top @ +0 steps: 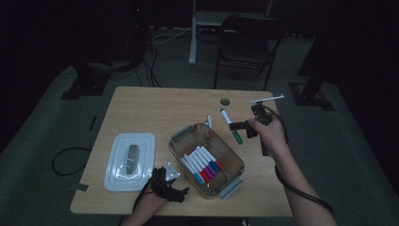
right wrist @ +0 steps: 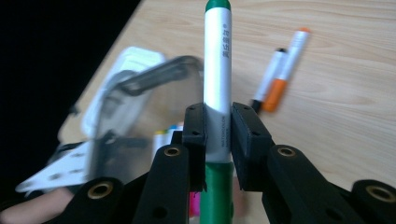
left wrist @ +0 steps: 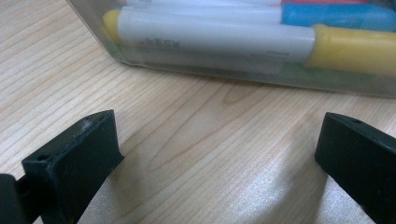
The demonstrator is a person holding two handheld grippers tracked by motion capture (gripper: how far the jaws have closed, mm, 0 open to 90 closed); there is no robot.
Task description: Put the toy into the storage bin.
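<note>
Gripping a green marker (right wrist: 217, 88) by its white barrel, the right gripper (right wrist: 217, 140) has both jaws pressed on it, the marker standing lengthwise between them. From above, that marker (top: 232, 127) hangs over the table (top: 155, 106) just right of the clear box (top: 179, 141), which holds a row of markers (top: 203, 165). Two loose markers (right wrist: 280, 77) lie side by side on the wood beyond, one orange-capped, one black-tipped. At the near edge the left gripper (top: 165, 182) rests low beside the box, its jaws wide apart with bare wood between them. A white lid (top: 130, 161) lies flat to the left of the box.
</note>
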